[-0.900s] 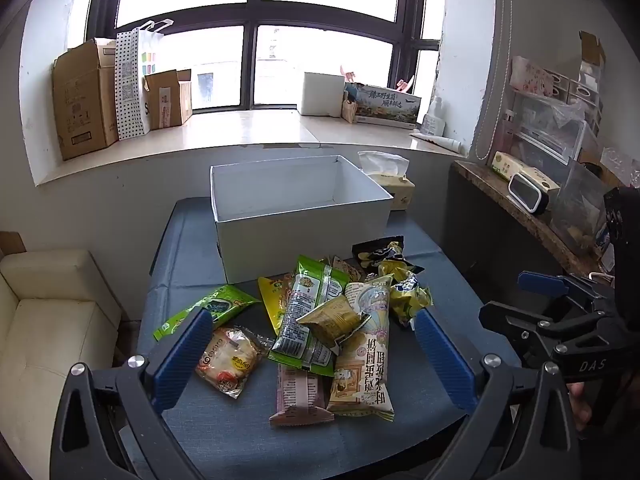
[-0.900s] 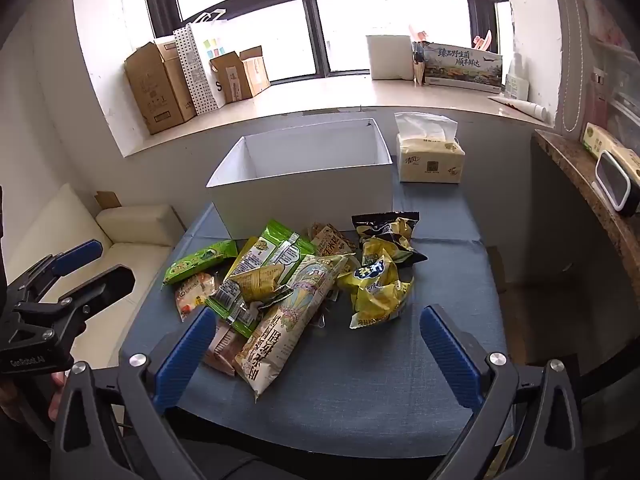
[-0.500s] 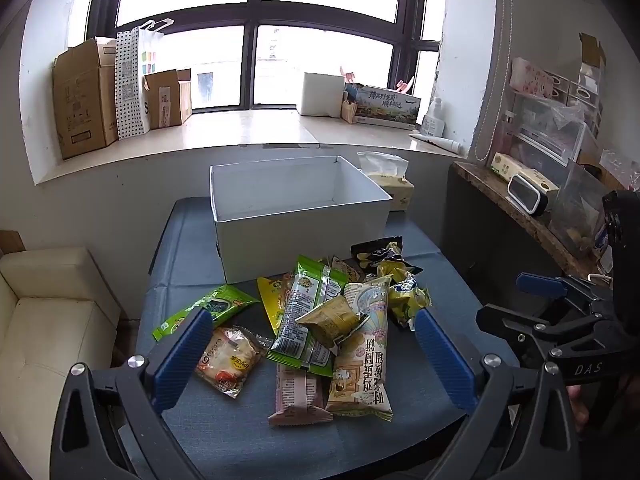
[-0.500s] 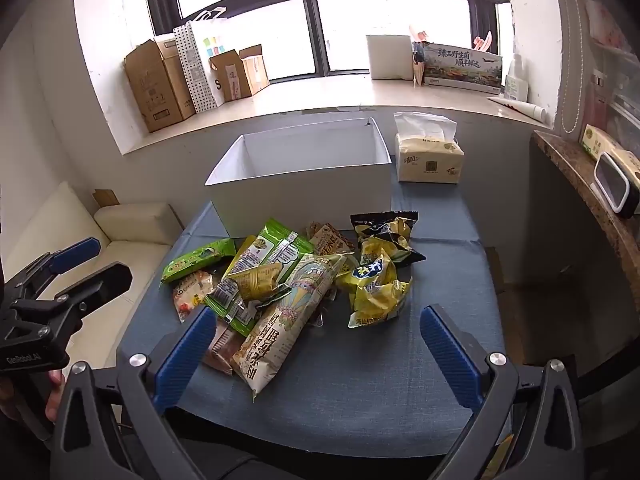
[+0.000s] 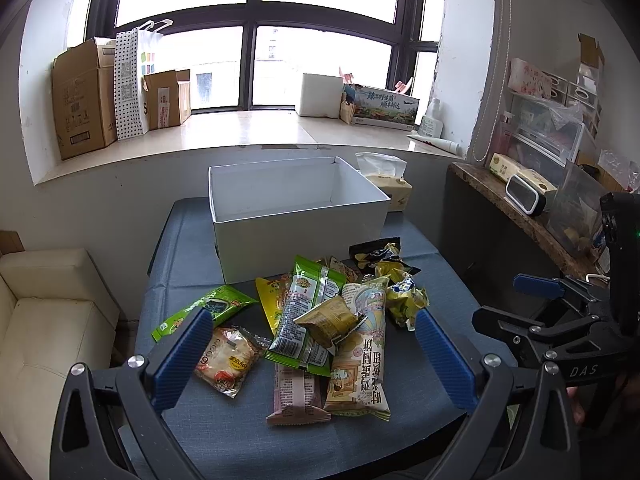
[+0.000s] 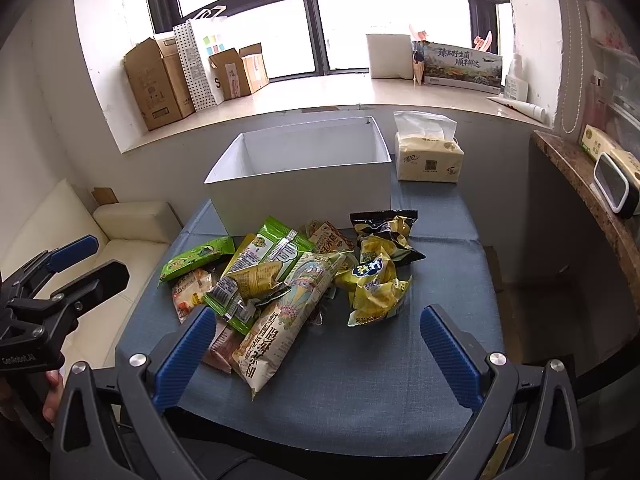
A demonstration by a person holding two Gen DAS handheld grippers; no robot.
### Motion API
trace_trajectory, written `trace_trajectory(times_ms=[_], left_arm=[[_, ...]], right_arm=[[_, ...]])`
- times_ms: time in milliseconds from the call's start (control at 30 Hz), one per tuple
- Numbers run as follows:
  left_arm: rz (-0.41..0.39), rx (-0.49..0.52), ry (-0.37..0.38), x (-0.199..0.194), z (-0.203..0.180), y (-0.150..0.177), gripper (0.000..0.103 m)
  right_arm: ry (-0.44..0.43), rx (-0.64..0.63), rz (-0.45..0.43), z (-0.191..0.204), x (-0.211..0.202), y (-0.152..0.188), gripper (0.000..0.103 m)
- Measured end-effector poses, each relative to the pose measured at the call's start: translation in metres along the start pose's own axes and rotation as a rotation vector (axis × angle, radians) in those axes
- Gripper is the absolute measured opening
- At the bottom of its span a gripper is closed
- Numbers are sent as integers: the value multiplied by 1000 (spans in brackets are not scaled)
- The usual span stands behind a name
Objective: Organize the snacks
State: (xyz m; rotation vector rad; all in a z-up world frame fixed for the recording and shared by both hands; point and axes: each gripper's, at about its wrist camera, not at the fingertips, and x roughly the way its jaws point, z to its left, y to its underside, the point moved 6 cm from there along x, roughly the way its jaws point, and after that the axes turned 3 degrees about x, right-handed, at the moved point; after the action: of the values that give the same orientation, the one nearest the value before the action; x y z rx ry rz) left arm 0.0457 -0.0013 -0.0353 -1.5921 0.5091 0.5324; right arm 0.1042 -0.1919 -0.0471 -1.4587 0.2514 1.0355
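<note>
A blue cloth surface (image 6: 440, 240) carries a white box (image 6: 304, 188), open-topped, at its far side. Just before the box lies a heap of snack packets (image 6: 280, 280), green, yellow, cream and black, overlapping. Left tool (image 5: 314, 344) and right tool (image 6: 312, 348) both hover released, gripping nothing.

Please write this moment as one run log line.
left gripper: open, empty | right gripper: open, empty | white cardboard box: empty | snacks: piled

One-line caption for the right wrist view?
Open right gripper above snack pile on blue table, white box behind.
</note>
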Motion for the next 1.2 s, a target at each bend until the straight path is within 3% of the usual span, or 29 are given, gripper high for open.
trace_trajectory(times_ms=[1200], left_arm=[[-12,-15,-10,-7,7,-1,103]], right_arm=[[9,-28,16,5,3,4,103]])
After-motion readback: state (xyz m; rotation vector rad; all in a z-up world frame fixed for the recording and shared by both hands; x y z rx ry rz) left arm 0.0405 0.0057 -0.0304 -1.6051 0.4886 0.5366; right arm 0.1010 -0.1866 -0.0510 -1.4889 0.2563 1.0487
